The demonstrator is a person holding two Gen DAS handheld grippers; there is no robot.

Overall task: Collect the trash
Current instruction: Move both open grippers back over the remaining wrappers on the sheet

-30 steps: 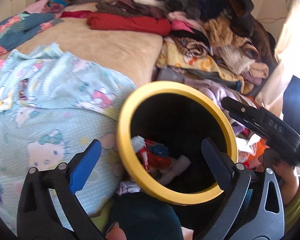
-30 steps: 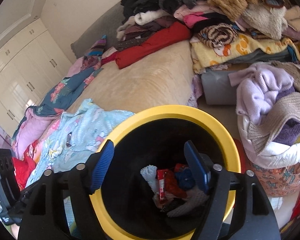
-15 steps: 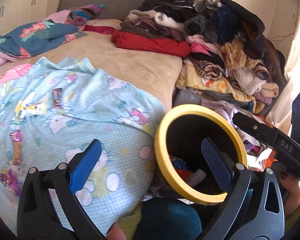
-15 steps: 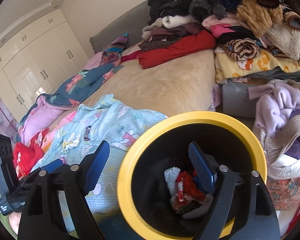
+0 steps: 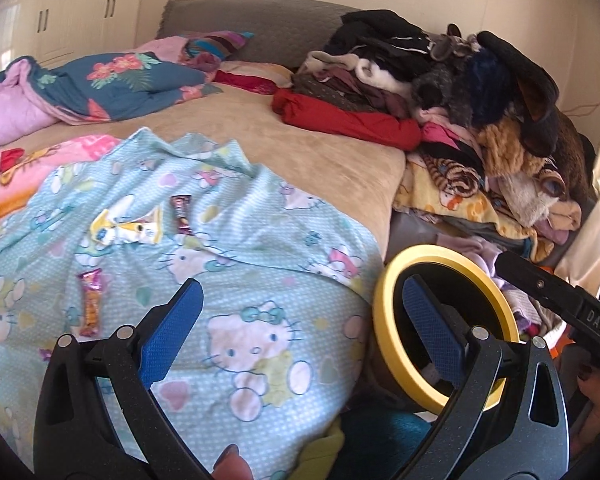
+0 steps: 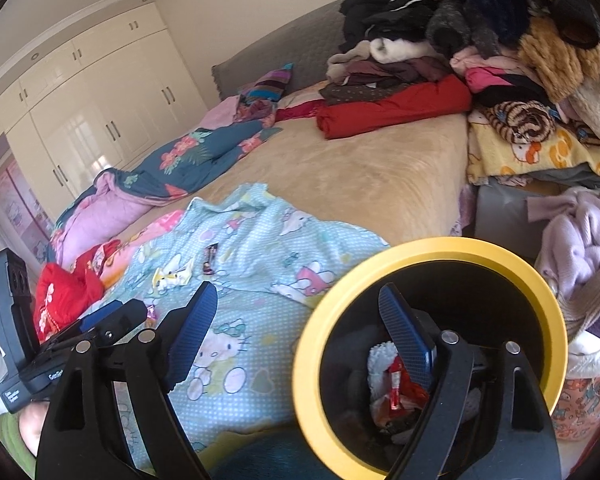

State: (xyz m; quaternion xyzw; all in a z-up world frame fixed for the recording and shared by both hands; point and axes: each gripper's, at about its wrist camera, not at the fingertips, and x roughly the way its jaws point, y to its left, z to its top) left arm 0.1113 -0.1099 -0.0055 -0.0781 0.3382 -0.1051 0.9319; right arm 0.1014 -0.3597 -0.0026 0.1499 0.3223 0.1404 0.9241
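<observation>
Cream wardrobe (image 6: 80,120) lined the far wall; grey headboard (image 5: 260,24) backed a tan-covered bed (image 5: 300,140); daylight from the right.

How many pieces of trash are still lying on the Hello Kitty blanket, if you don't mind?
3 clearly: a yellow-white wrapper, a dark wrapper right of it, and an orange bar wrapper nearer the left gripper. More may hide behind the gripper.

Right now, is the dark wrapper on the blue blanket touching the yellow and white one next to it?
Apart. The left wrist view shows a strip of blue blanket between the dark wrapper and the yellow-and-white wrapper.
</observation>
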